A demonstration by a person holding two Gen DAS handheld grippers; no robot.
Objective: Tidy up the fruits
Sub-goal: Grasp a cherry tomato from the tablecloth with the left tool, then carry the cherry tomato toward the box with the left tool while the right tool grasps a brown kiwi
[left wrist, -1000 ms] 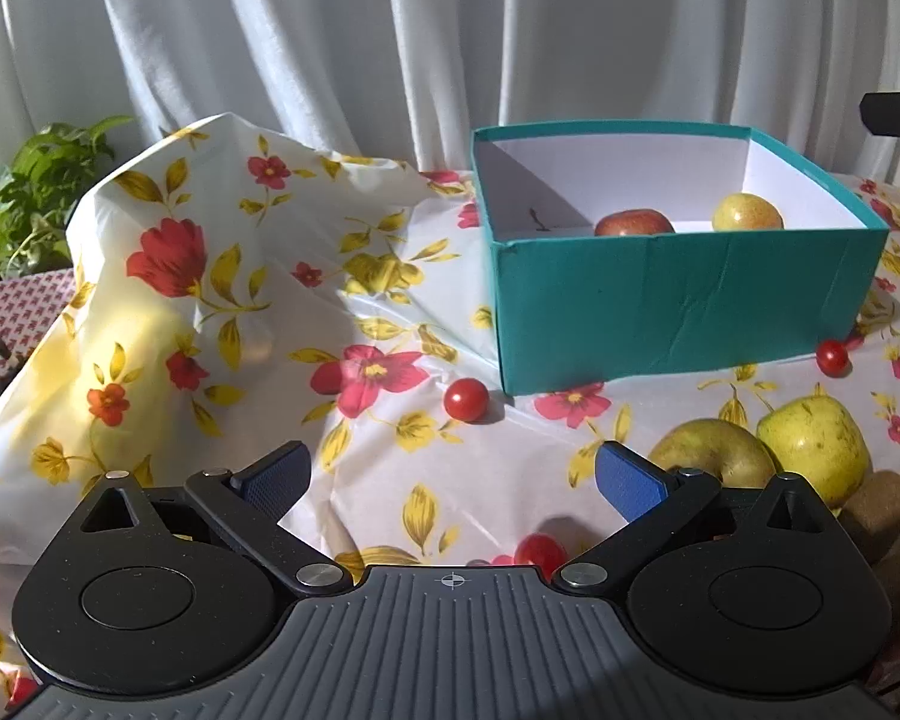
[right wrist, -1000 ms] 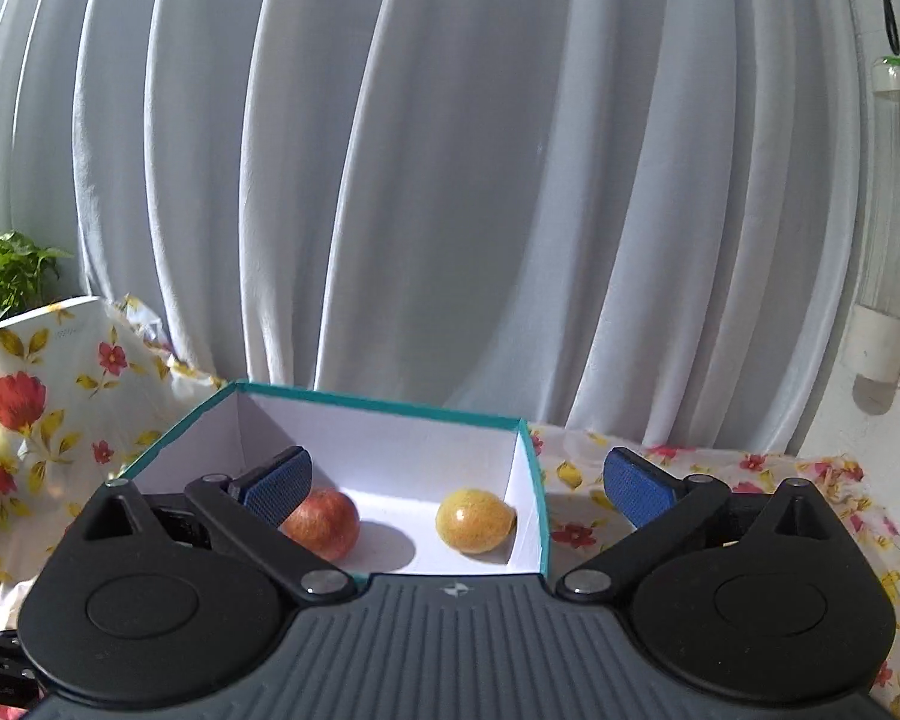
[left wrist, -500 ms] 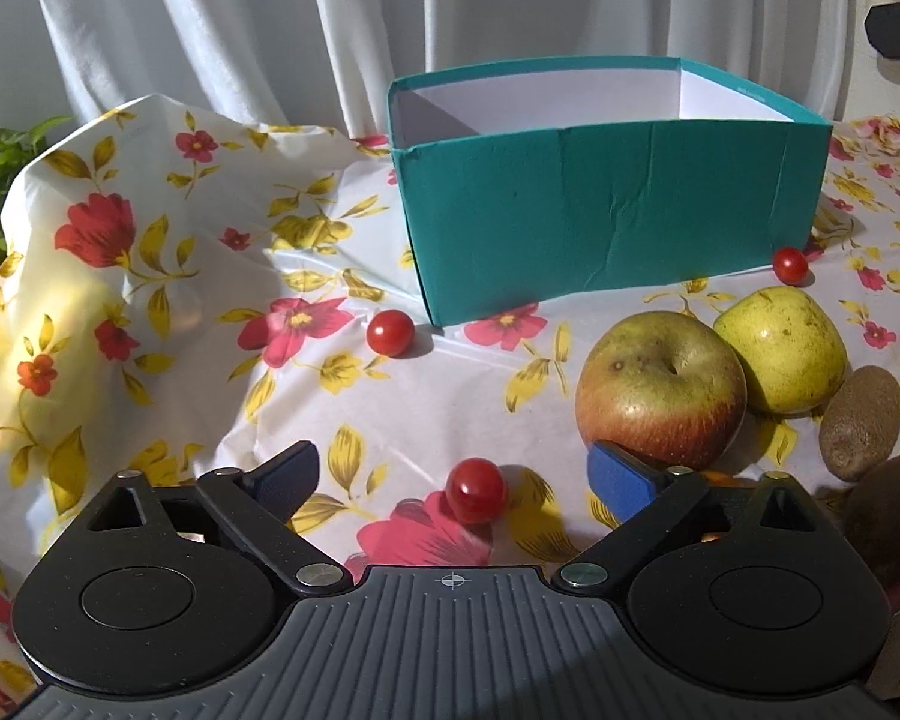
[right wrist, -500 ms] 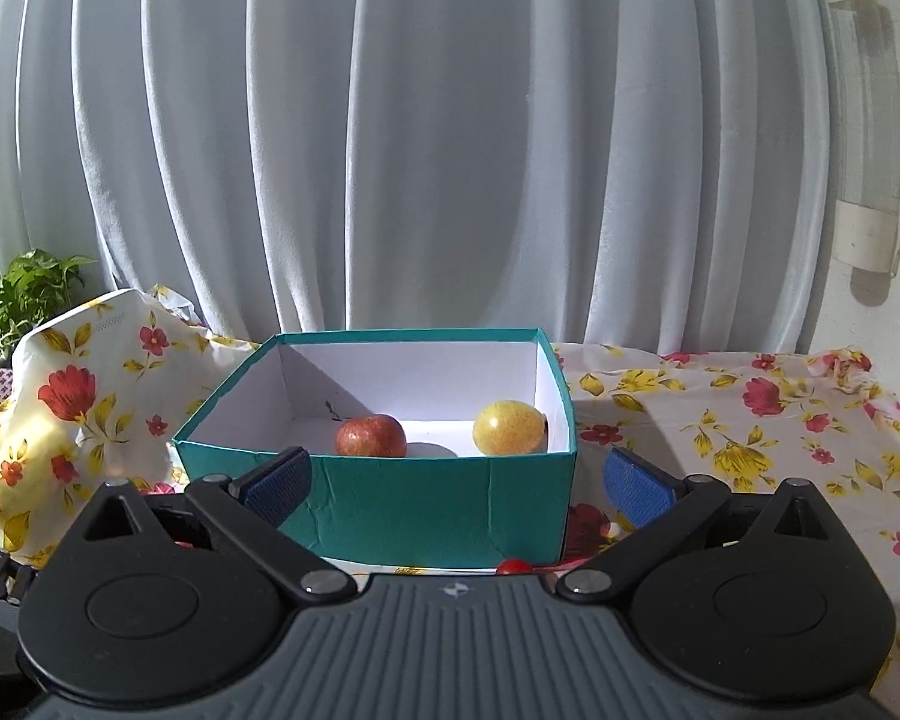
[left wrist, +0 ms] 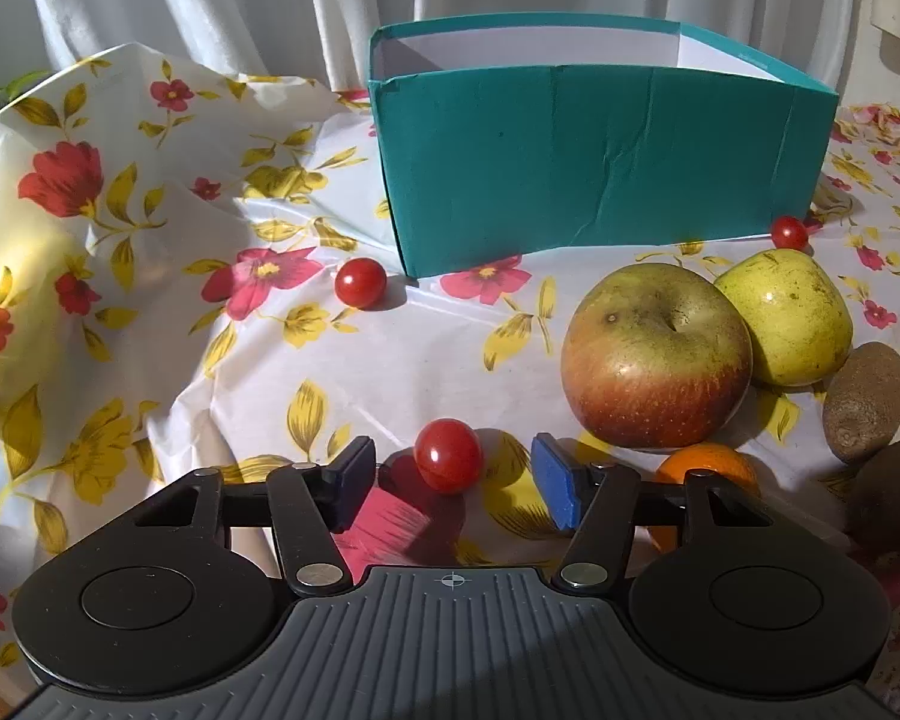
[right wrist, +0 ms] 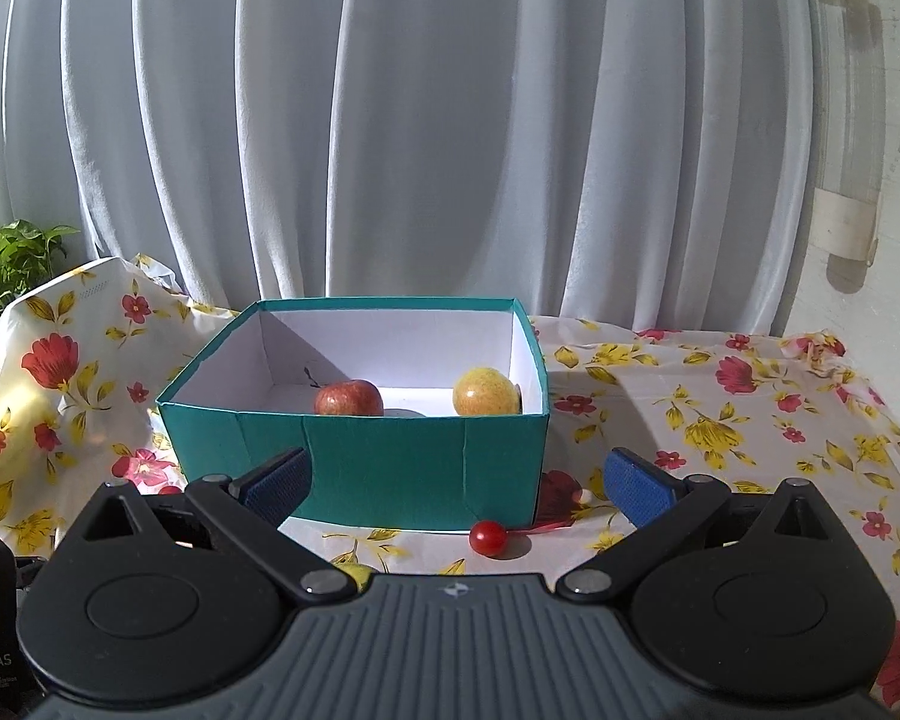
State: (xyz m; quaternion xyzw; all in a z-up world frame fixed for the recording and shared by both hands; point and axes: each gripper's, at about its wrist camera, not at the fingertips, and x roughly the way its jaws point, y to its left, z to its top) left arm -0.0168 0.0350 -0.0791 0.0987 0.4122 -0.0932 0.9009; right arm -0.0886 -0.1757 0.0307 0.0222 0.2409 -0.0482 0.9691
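My left gripper [left wrist: 453,483] is open and low over the floral cloth, its pads either side of a cherry tomato [left wrist: 449,455] without touching it. To its right lie a red-green apple [left wrist: 656,355], a yellow-green apple [left wrist: 785,316], a kiwi [left wrist: 865,402], part of an orange [left wrist: 708,468] and another kiwi [left wrist: 894,495]. Two more cherry tomatoes [left wrist: 360,282] [left wrist: 789,233] lie by the teal box [left wrist: 600,162]. My right gripper [right wrist: 453,483] is open and empty, above and in front of the box [right wrist: 390,468], which holds a red apple [right wrist: 349,398] and a yellow fruit [right wrist: 486,391].
A white curtain [right wrist: 420,120] hangs behind the table. A potted plant [right wrist: 12,258] stands at the far left. The cloth bunches up in a raised fold [left wrist: 90,150] left of the box. A cherry tomato [right wrist: 488,537] lies in front of the box.
My left gripper has dropped lower and moved forward, and its jaws have narrowed around the near cherry tomato. My right gripper has pulled back from the box, which now shows whole.
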